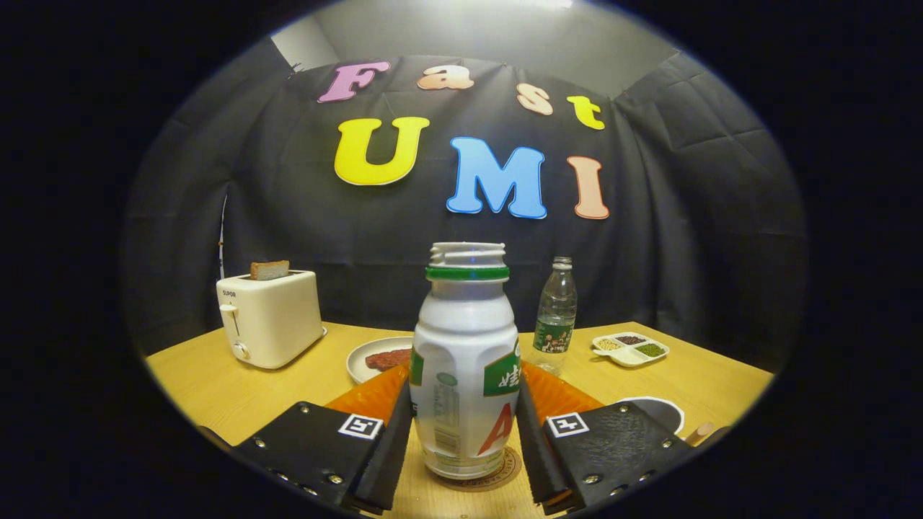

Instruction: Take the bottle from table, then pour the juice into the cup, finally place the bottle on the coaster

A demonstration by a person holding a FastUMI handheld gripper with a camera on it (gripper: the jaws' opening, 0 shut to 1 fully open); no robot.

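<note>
1. Table (216, 389) made of pale wood fills the lower part of the frame, and everything stands on it.
2. Bottle (465, 360), white with a green ring at the neck and no cap on, stands upright in the lower middle, on a round coaster (505, 472).
3. Gripper (465, 440) fingers sit one on each side of the bottle, close against it; I cannot tell if they press on it.
4. Toaster (268, 317), cream, stands at the middle left with a slice of toast (270, 269) sticking out of the top.
5. Water bottle (556, 313), clear, stands upright just right of the white bottle, farther back.
6. Plate (360, 360), white, holds a piece of red meat (386, 358), left of the white bottle.
7. Tray (630, 349), small and white, has little parts with dark, pale and green bits in them.
8. Cup (660, 411) rim peeks out behind the right finger.
</note>
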